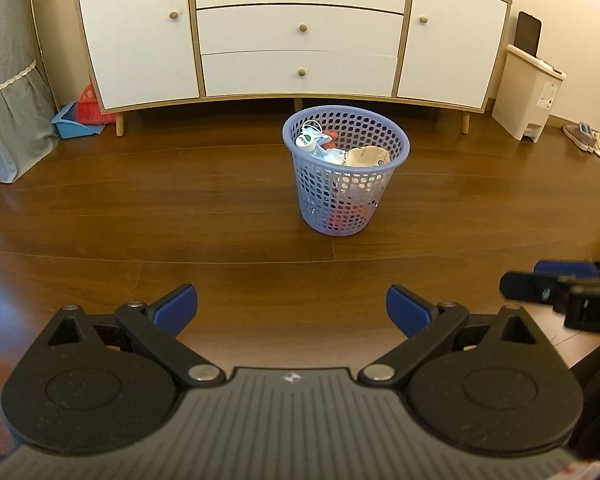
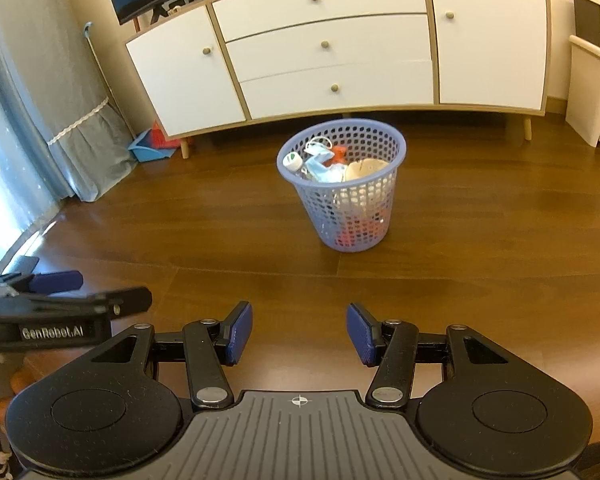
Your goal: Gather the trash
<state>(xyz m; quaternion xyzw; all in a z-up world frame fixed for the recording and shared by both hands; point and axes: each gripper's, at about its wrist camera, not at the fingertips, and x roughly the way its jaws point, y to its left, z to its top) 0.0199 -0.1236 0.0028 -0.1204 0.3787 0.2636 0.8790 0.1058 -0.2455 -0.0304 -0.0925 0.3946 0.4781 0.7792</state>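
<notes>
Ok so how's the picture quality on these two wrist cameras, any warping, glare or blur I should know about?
Left wrist view: fisheye bends the cabinet into an arc, corners go dark, and the right gripper at the edge is smeared. Right wrist view: same bending, window light washes out the curtain and puts glare on the floor. The basket is sharp in both.

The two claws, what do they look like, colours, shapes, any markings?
Both match. The left claw and right claw each have black linkage arms with silver pivot bolts, blue textured pads, two round black housings and a grey ribbed plate with a small crosshair mark. White lettering reading GenRobot.AI shows on the left one's side in the right wrist view.
</notes>
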